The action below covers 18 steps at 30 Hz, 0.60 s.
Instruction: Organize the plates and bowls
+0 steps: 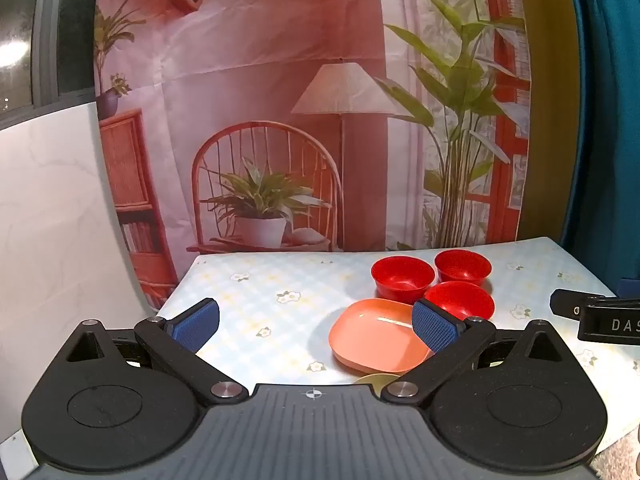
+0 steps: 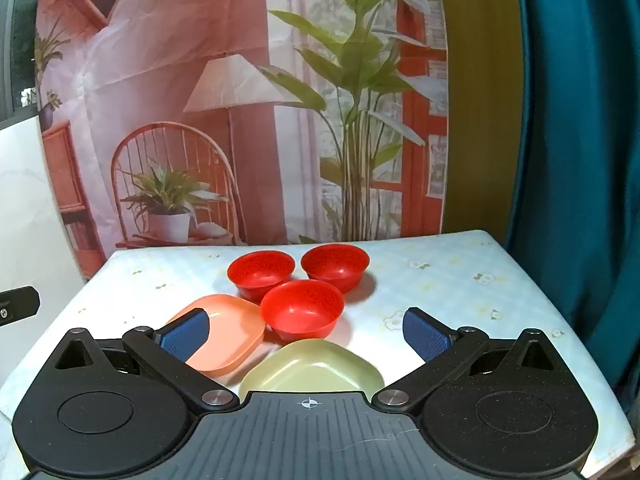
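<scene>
Three red bowls stand close together on the table: a near one (image 2: 302, 314), a back left one (image 2: 261, 274) and a back right one (image 2: 335, 266). A salmon square plate (image 2: 228, 336) lies left of the near bowl. A pale green square plate (image 2: 312, 370) lies in front of it. My right gripper (image 2: 306, 334) is open and empty, hovering above the green plate. My left gripper (image 1: 316, 324) is open and empty, left of the salmon plate (image 1: 376, 338). The red bowls (image 1: 402, 278) show behind it.
The table (image 2: 460, 280) has a light floral cloth. A printed backdrop (image 2: 240, 100) hangs behind it and a teal curtain (image 2: 580, 160) is at the right. The right gripper's body (image 1: 600, 316) shows at the right edge of the left wrist view.
</scene>
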Motion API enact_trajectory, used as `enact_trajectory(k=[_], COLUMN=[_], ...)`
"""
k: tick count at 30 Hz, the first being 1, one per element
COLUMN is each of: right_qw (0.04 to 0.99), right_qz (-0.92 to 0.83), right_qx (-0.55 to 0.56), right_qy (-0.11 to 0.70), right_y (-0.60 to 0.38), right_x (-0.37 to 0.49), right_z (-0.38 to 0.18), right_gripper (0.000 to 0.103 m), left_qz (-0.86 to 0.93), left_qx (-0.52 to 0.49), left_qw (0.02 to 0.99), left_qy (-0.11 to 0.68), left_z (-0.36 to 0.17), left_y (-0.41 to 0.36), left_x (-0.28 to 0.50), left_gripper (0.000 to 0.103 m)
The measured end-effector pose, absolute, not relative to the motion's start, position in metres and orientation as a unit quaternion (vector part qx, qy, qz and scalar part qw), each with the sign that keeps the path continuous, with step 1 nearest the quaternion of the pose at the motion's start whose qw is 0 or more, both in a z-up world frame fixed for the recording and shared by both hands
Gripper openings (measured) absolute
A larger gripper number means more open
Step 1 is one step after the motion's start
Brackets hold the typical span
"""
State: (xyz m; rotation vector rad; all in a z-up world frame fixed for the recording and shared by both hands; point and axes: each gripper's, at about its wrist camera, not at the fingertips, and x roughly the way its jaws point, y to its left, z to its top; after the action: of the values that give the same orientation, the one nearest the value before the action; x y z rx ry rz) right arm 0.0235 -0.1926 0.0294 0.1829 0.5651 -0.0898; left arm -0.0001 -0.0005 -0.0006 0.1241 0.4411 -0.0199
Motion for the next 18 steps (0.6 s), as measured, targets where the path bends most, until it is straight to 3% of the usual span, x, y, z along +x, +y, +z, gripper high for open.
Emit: enact_trajectory(k=[18], right_qw=[0.957], right_qz=[-0.047], right_qx=[0.081], right_qy=[0.276], right_y=[-0.192], right_x=[0.0224], right_z=[0.0286], right_gripper=[0.103], left_qz=[-0.01], left_qx=[0.058], left_qw=[0.973], left_qy=[0.221], left_z=[-0.0004], left_y=[-0.0042], left_x=[0.0014], left_gripper=[0.103])
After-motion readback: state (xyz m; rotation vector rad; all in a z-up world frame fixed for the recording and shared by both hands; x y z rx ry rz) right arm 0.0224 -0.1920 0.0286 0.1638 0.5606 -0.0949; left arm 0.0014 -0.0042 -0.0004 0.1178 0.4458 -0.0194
